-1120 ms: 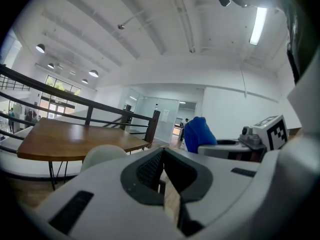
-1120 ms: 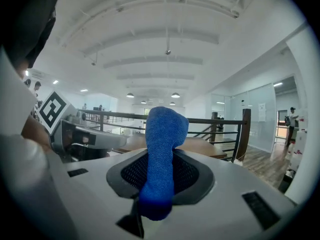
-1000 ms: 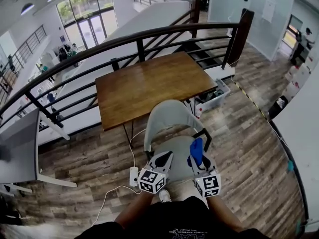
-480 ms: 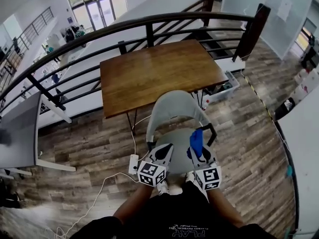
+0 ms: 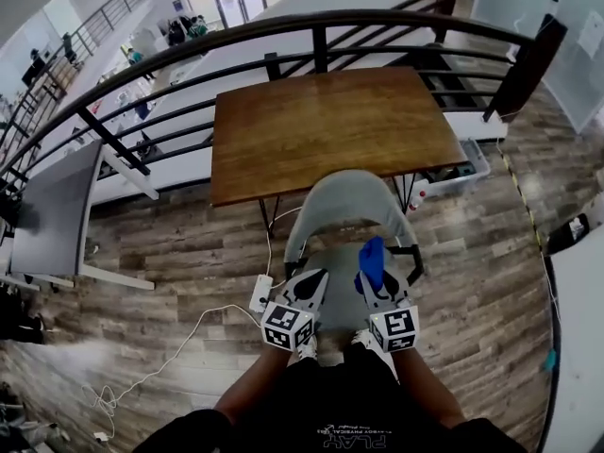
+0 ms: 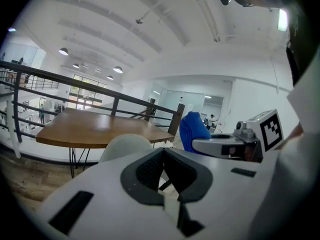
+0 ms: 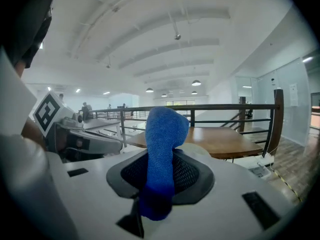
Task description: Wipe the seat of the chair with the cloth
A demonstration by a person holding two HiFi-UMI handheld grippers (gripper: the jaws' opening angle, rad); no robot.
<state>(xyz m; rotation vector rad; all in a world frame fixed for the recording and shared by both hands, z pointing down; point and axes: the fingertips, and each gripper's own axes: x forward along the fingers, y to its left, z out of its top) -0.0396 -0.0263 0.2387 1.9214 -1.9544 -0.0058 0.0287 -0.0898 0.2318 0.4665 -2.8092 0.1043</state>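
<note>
A light grey chair (image 5: 344,201) stands below me, its rounded back against the wooden table (image 5: 330,125); its seat (image 5: 336,267) shows between my two grippers. My right gripper (image 5: 372,276) hangs over the right side of the seat, shut on a blue cloth (image 5: 372,260) that sticks up out of its jaws (image 7: 161,144). My left gripper (image 5: 310,289) is held over the left side of the seat, jaws shut with nothing in them (image 6: 163,171). In the left gripper view the chair back (image 6: 125,145) and the cloth (image 6: 192,129) show ahead.
A black railing (image 5: 311,36) curves behind the table, with stairs beyond. A grey table (image 5: 52,210) is at left. A white power strip and cable (image 5: 260,295) lie on the wood floor left of the chair. A clear bin (image 5: 462,173) sits under the table's right side.
The head camera has shifted, so the table and chair sit further right and lower in view. Both grippers hold the same pose over the seat, the cloth still clamped.
</note>
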